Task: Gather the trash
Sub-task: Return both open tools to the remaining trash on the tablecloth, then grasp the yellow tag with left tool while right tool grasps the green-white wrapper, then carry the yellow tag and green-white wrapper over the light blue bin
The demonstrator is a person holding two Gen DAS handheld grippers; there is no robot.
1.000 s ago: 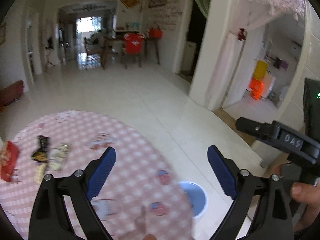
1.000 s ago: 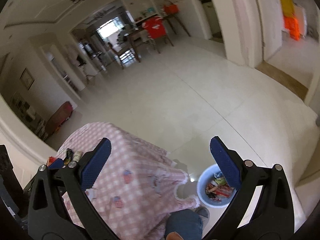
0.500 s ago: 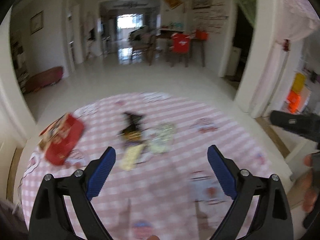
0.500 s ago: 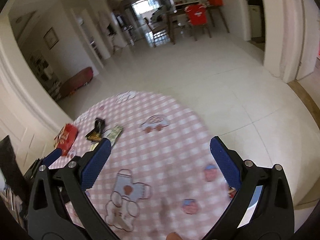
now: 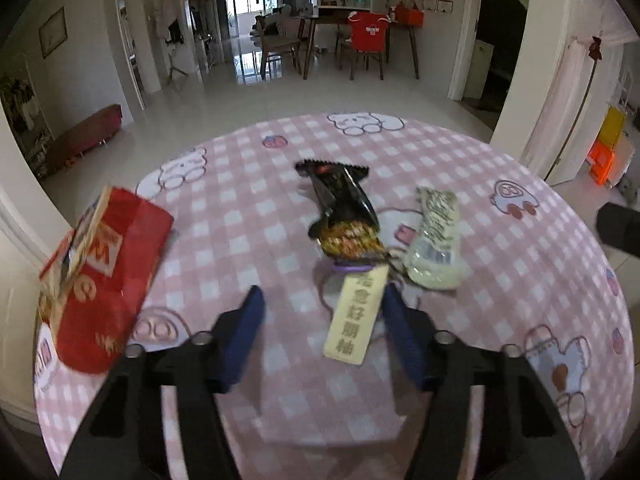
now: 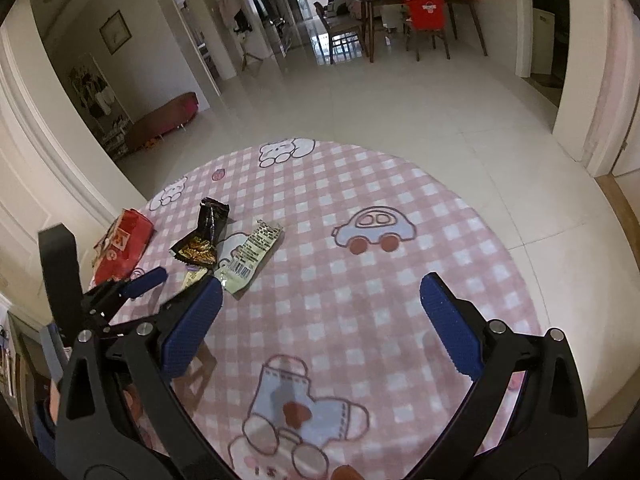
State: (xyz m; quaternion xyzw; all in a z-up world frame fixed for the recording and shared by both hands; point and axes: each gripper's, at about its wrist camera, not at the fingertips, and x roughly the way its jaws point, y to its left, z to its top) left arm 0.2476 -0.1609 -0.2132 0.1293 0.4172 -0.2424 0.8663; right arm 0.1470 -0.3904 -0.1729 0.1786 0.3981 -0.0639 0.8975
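Left gripper (image 5: pixel 322 336) spread; cream wrapper (image 5: pixel 354 316) lies between fingers, nearer right one. Right gripper (image 6: pixel 320 324) spread over tablecloth (image 6: pixel 400 240), wrappers far left.

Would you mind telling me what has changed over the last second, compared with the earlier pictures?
Both grippers swung from the floor bin back over the table. The left gripper advanced to the wrappers, jaws narrowed but still open, framing the cream wrapper. The right gripper stays wide open and empty. The red packet, black wrapper and pale wrapper lie unmoved.

Glossy pale tiled floor (image 6: pixel 400 112); wooden dining table (image 5: pixel 360 28), chairs (image 5: pixel 280 46); bright far window (image 5: pixel 244 0); framed picture (image 6: pixel 116 32)
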